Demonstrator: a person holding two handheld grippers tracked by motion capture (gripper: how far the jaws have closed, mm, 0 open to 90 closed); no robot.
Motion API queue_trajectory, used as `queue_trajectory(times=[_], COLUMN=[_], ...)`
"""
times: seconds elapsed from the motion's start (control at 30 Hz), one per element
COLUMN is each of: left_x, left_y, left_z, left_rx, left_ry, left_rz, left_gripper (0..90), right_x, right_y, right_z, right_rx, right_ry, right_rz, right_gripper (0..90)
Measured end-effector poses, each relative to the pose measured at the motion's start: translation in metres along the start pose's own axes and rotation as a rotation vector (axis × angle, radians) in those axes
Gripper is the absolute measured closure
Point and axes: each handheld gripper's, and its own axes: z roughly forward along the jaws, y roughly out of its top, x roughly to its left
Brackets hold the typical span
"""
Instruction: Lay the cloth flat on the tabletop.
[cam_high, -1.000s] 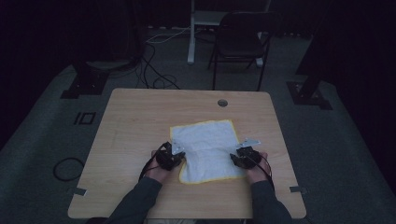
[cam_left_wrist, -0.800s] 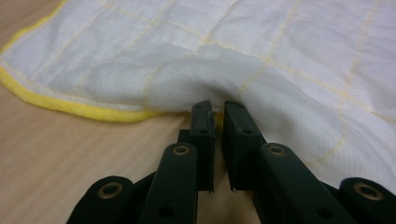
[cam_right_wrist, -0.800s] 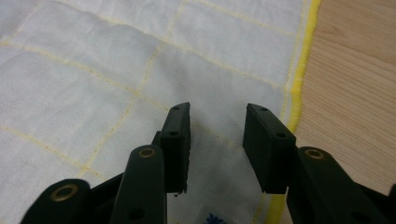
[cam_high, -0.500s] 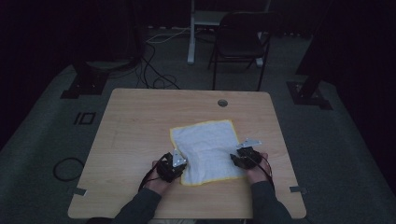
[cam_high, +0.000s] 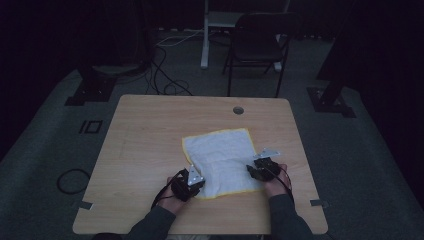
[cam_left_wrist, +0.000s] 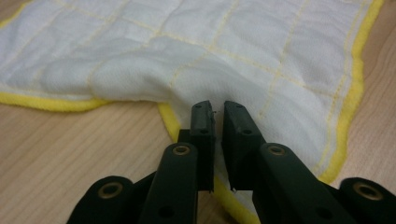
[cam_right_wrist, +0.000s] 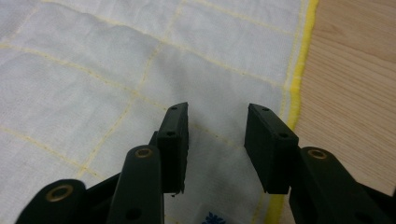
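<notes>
A wooden table (cam_high: 150, 150) is seen carrying a white cloth (cam_high: 222, 160) with a yellow hem, spread flat on its near half apart from a raised fold at the near left corner. At the cloth's near right edge the right claw (cam_right_wrist: 216, 122) is held with its jaws apart above the fabric, having just been opening, nothing between them. The left claw (cam_left_wrist: 215, 108) is nearly closed, a narrow gap left, pinching the rumpled near left corner

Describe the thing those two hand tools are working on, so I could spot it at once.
On the wooden table, near the person's edge, lies a flat cloth. It is white, quilted in squares with thin yellow stitching, and its bright yellow border sets it apart from the bare wood around it.
</notes>
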Motion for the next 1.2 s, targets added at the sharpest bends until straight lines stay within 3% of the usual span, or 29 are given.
queue_trajectory(times=[0.37,0.6,0.67,0.93,1.2], left_x=[0.011,0.018,0.023,0.03,0.03], left_y=[-0.016,-0.022,-0.026,-0.034,-0.039], left_z=[-0.013,-0.019,-0.022,-0.03,-0.036], left_rx=[0.001,0.005,0.002,0.006,0.017], left_ry=[0.016,0.031,0.027,0.065,0.08], left_rz=[-0.031,-0.056,-0.085,-0.125,-0.14], left_gripper=[86.0,86.0,86.0,86.3,87.0], right_x=[0.003,0.013,0.019,0.036,0.045], right_y=[0.0,-0.004,-0.007,-0.011,-0.013], right_z=[-0.001,-0.004,-0.006,-0.01,-0.011], right_rx=[0.004,-0.004,-0.01,-0.02,-0.028], right_ry=[-0.012,0.004,0.015,0.045,0.05], right_rz=[-0.01,-0.012,-0.018,-0.019,-0.011], right_gripper=[57.7,57.4,56.9,56.1,55.5])
